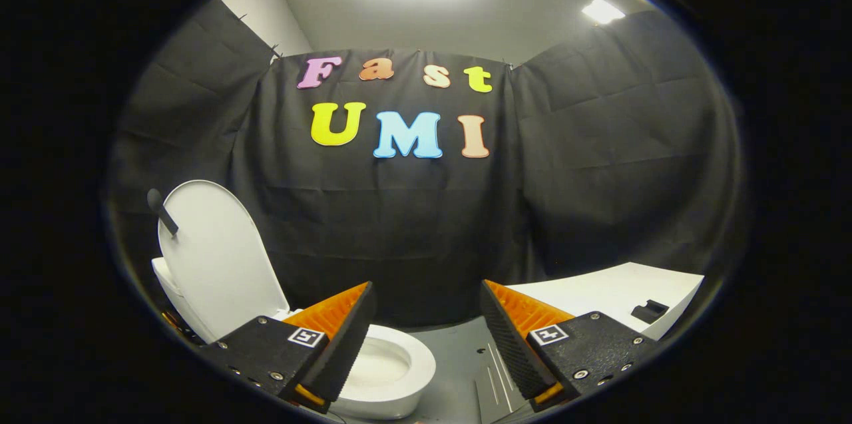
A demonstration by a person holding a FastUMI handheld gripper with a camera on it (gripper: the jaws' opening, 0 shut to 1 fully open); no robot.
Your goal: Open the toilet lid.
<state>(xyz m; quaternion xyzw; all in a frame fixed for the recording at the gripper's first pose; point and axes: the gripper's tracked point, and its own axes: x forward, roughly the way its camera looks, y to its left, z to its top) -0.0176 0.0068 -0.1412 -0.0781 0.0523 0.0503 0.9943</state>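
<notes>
The lid point(216, 263) stands raised, leaning back behind the bowl point(389, 367), so the task looks done or nearly so. The tongs point(426, 337) are wide open and hold nothing; the lid is off beyond the left finger point(339, 337), the bowl just ahead of and partly behind that finger, and bare grey floor point(459, 351) lies in the gap between the two fingers.

What seems left is to make sure the lid rests stably. It appears tilted past upright, which should keep it from falling shut, though how firmly it leans on whatever is behind it cannot be told. If it needs a last nudge, press gently with one finger on the broad face near the top edge, not at the hinge, and draw the tongs straight back afterwards so a finger does not catch the rim and pull it down.

A dark handle point(162, 211) sticks out near the lid's upper left edge; keep clear of it. To the right, beyond the right finger, a white worktop point(619, 291) carries a small dark object point(649, 311), well apart from the bowl. Black cloth point(413, 231) hangs close behind.
</notes>
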